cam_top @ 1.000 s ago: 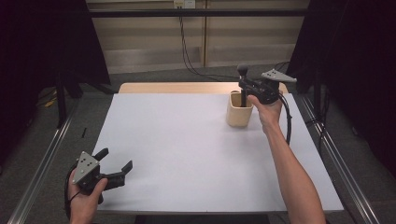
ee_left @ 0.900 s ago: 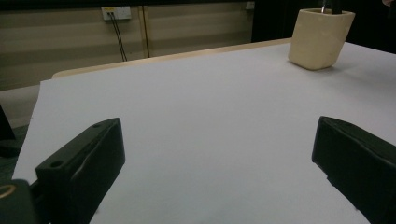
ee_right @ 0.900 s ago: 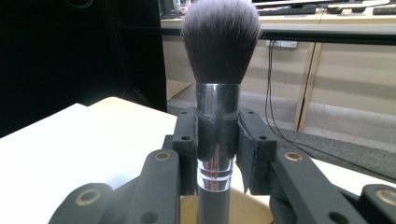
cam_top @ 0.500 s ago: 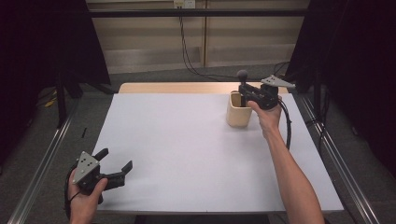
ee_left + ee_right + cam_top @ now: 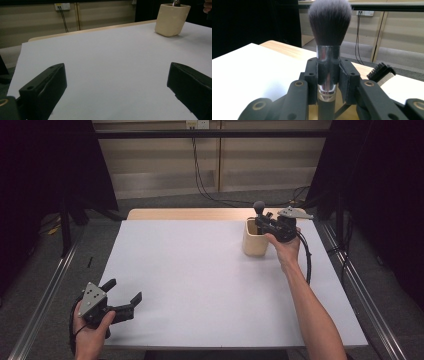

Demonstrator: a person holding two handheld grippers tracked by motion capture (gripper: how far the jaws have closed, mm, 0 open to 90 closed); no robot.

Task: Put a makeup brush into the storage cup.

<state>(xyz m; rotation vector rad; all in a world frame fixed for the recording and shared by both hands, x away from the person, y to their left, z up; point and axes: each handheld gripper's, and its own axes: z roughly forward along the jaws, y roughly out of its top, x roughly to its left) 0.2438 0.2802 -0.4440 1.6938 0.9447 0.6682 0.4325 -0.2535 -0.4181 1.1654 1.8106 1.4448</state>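
High view: the right gripper [image 5: 265,223] sits at the far right of the white table [image 5: 200,285], directly over the beige cup [image 5: 253,240], clamped on a makeup brush [image 5: 259,211] whose dark head stands above the jaws. The brush's handle points down into the cup, so I judge the placing is nearly done; letting go and pulling the hand away are left. The right forearm reaches diagonally from the bottom edge, wrist bent toward the cup. The left gripper [image 5: 124,302] rests at the near left corner with its jaws apart and nothing in them.

Left gripper view: both black jaws stand wide over bare table; the cup [image 5: 172,19] is far off, upper right.

Right gripper view: the pads [image 5: 312,80] squeeze the brush's silver ferrule [image 5: 328,65], bristles upright. A second, comb-like brush [image 5: 382,72] pokes up just beside it.
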